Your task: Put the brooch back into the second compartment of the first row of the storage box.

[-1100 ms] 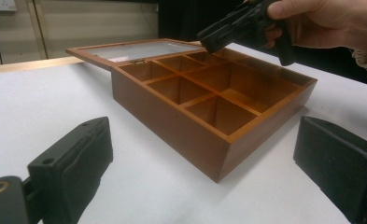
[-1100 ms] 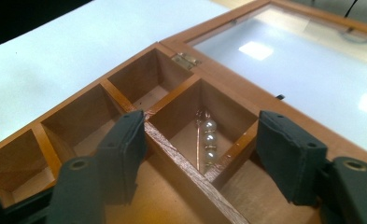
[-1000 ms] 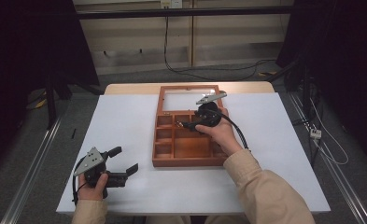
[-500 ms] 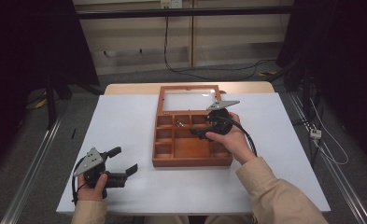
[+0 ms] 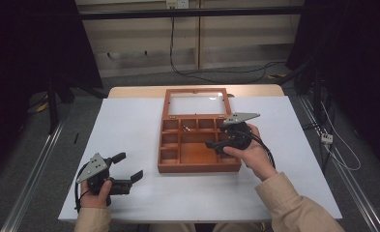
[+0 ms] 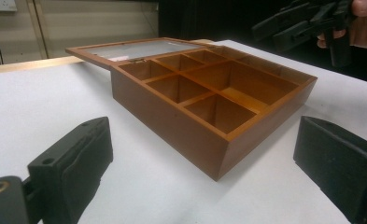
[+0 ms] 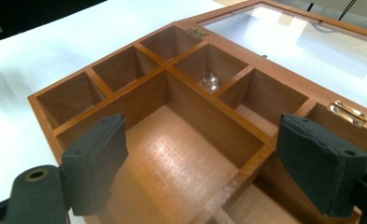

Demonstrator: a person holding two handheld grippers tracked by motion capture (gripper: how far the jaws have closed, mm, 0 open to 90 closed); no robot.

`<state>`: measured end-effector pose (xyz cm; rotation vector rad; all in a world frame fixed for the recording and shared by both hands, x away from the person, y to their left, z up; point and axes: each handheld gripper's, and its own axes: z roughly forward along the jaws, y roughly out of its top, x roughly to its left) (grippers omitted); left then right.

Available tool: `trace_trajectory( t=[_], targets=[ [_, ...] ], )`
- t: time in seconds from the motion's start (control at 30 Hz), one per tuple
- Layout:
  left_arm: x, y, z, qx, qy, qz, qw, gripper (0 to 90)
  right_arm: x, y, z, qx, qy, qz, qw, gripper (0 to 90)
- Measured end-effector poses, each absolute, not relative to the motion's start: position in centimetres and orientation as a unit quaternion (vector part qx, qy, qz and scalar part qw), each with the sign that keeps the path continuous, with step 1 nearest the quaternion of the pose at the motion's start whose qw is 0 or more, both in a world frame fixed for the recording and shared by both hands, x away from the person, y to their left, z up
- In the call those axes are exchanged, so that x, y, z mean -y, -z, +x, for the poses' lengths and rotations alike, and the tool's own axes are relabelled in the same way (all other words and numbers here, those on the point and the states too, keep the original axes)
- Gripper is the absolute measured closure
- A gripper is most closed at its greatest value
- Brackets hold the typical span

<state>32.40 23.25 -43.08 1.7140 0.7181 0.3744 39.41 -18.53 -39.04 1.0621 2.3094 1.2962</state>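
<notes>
A brown wooden box (image 5: 199, 167) with several open compartments lies at the table's middle, its glass-paned lid (image 5: 195, 102) folded flat behind it. My right gripper (image 5: 215, 141) hovers over the box's right side, pointing left. In the right gripper view the right gripper (image 7: 209, 154) is open above the large compartment. Its jaws have just been opening and nothing is between them. A small clear glassy item (image 7: 209, 80) lies in a back compartment. My left gripper (image 5: 129, 165) rests open near the front left, aimed at the box (image 6: 172, 126), with empty jaws (image 6: 204, 168).
The white table (image 5: 129, 121) has bare surface on both sides of the box. Brass hinges (image 7: 348, 112) join lid and box. Cables trail on the floor behind the table and to its right. The right gripper (image 6: 307, 23) shows beyond the box.
My right hand has drawn its gripper from over the box's back compartments to the right and nearer the person. The left hand has stayed put.
</notes>
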Motion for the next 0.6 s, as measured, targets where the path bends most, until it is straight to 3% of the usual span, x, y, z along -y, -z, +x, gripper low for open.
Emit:
trace_trajectory(
  t=[0.6],
  targets=[
    [-23.0, 43.1, 32.7, -0.305, -0.158, 0.738, 0.581, 4.5, 20.9, 39.3, 36.3, -0.797, -0.462, 0.357, 0.157, 15.7]
  ],
)
